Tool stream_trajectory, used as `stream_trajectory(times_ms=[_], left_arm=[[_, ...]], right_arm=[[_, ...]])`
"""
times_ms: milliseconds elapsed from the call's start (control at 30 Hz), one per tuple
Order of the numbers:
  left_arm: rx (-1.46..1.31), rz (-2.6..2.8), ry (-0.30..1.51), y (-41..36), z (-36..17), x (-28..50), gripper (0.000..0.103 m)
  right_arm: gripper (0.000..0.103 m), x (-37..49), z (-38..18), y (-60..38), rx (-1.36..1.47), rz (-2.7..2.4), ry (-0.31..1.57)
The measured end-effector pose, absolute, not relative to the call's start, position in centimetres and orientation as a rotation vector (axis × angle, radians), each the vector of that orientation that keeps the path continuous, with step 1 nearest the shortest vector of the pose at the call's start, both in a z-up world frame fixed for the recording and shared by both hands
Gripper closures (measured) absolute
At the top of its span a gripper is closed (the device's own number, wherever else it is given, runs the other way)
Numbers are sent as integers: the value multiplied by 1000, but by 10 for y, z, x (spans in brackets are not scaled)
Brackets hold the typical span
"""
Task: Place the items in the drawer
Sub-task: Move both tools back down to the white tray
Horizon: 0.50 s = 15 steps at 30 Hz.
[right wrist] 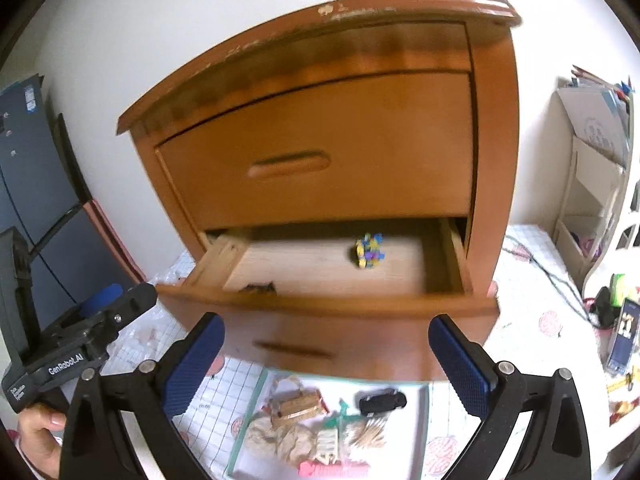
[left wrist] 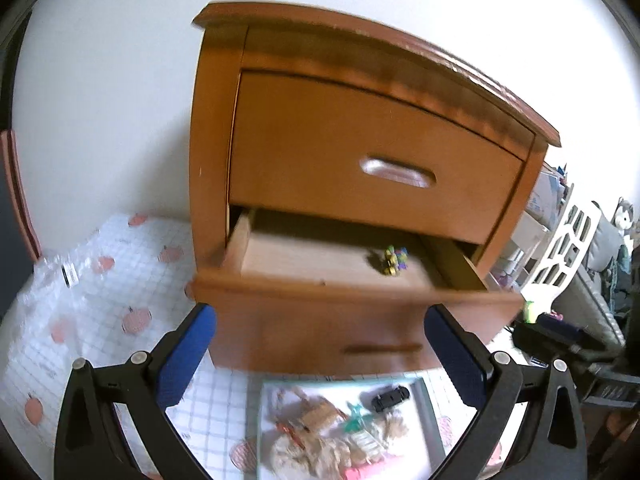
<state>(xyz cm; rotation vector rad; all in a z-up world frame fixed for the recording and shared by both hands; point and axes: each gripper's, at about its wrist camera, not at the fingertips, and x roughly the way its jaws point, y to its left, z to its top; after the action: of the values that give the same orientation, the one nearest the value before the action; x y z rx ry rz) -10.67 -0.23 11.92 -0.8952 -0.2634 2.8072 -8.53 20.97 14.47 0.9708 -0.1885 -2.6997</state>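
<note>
The wooden nightstand's lower drawer (left wrist: pixel 340 292) (right wrist: pixel 320 304) stands pulled out. A small multicoloured toy (left wrist: pixel 391 261) (right wrist: pixel 369 251) lies on its floor toward the right. A dark thing (right wrist: pixel 258 288) lies at the drawer's front left. In front of the nightstand a teal-rimmed tray (left wrist: pixel 340 382) (right wrist: pixel 344 380) holds a black toy car (left wrist: pixel 390 398) (right wrist: pixel 382 400), wooden pieces and several other small items. My left gripper (left wrist: pixel 320 356) (right wrist: pixel 120 296) is open wide with nothing between its pads, above the tray's far edge. My right gripper (right wrist: pixel 328 360) is likewise open and empty, beside the left.
The nightstand's upper drawer (left wrist: pixel 376 152) is shut. A checked cloth with peach prints (left wrist: pixel 100 300) covers the table. A white shelf unit (right wrist: pixel 592 184), a cable (right wrist: pixel 560 280) and a phone (right wrist: pixel 622 336) are at the right. A dark monitor (right wrist: pixel 32 168) stands at the left.
</note>
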Motion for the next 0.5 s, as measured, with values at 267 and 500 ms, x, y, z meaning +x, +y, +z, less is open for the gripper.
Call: stream_trajectory(times_ms=[267,500], left_arm=[[-1037,2724,-216,7,62,-79,0],[-1125,2690,-222,10,17,-68,0]], right_arm=[[0,-56,67,217,1175,-2648,-260],[0,-43,15,226,1277,-2628,-338]])
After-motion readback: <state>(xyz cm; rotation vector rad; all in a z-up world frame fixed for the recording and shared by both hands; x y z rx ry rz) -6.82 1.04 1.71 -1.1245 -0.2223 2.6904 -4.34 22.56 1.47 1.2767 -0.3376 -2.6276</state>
